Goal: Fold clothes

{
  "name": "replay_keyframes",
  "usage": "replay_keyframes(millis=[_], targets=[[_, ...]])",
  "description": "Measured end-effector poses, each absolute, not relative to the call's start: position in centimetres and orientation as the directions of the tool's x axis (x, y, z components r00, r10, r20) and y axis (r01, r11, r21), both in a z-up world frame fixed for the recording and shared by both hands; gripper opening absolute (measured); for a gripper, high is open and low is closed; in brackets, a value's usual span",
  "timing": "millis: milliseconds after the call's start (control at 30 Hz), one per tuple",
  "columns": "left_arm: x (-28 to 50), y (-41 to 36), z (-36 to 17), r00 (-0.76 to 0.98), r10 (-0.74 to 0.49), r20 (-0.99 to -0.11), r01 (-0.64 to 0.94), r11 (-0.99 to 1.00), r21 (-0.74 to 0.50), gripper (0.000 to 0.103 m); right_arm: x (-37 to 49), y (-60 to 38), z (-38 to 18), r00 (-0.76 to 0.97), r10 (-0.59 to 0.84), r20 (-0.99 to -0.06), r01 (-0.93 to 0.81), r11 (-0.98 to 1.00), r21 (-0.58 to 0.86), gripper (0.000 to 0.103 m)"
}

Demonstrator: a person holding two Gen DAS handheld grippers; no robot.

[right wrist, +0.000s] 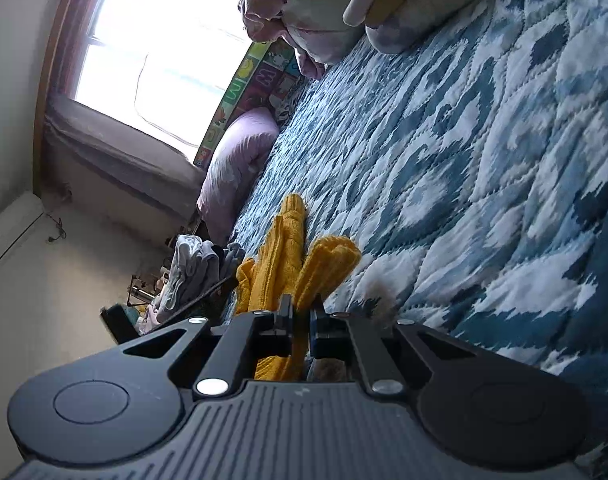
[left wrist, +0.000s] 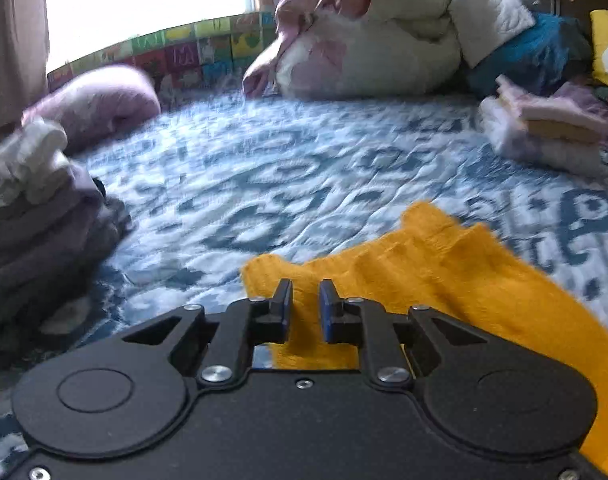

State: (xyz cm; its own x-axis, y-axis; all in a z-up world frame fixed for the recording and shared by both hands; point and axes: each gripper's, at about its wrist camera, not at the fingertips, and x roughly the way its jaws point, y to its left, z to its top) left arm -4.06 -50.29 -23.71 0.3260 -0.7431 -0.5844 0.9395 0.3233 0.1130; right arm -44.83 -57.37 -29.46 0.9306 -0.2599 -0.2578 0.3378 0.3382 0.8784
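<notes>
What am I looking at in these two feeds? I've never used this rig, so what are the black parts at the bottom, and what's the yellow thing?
There is no robot arm here: a person carries a two-finger gripper in each hand, and each gripper has a wide-angle camera looking forward along its fingers. The black shape at the bottom of each picture is the gripper's own body.

The left wrist view shows the left gripper over a yellow knitted garment on a blue-and-white quilt. Its jaws stand slightly apart, with the fabric seen between them.

The right wrist view is tilted sideways. The right gripper has the same garment running up between its fingers; they look closed on it.

Around the bed: a dark clothes heap, a folded stack, and a lilac pillow.
</notes>
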Motion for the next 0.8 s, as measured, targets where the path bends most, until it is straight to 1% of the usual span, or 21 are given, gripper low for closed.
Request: replay_keyframes(millis=[33, 67, 167, 367, 567, 800], targets=[[-3.5, -50.9, -24.2, 0.318, -0.734, -0.601, 0.941, 0.322, 0.105, 0.013, -44.8, -57.4, -29.5, 0.931, -0.259, -0.260, 0.339, 0.337, 0.878, 0.009], [-3.2, -51.0, -24.1, 0.304, -0.742, -0.598, 0.945, 0.315, 0.089, 0.013, -44.8, -57.4, -29.5, 0.930, -0.257, -0.264, 0.342, 0.336, 0.877, 0.009], [-2.2, -51.0, -22.8, 0.317, -0.765, -0.560, 0.929, 0.369, 0.022, 0.013, -44.6, -57.6, -29.8, 0.926, -0.255, -0.278, 0.353, 0.331, 0.875, 0.009], [-1.9, -51.3, -22.9, 0.318, -0.740, -0.592, 0.925, 0.379, 0.023, 0.013, -44.4, -58.0, -30.0, 0.926, -0.255, -0.278, 0.352, 0.318, 0.880, 0.010], [-5.3, -46.0, -20.0, 0.294, -0.769, -0.568, 0.937, 0.349, 0.012, 0.013, -44.3, -57.9, -29.4, 0.932, -0.263, -0.249, 0.331, 0.342, 0.880, 0.010], [-9.5, -39.9, -16.9, 0.260, -0.799, -0.542, 0.951, 0.309, 0.000, 0.013, -44.6, -57.6, -28.9, 0.928, -0.287, -0.239, 0.334, 0.349, 0.876, 0.010]])
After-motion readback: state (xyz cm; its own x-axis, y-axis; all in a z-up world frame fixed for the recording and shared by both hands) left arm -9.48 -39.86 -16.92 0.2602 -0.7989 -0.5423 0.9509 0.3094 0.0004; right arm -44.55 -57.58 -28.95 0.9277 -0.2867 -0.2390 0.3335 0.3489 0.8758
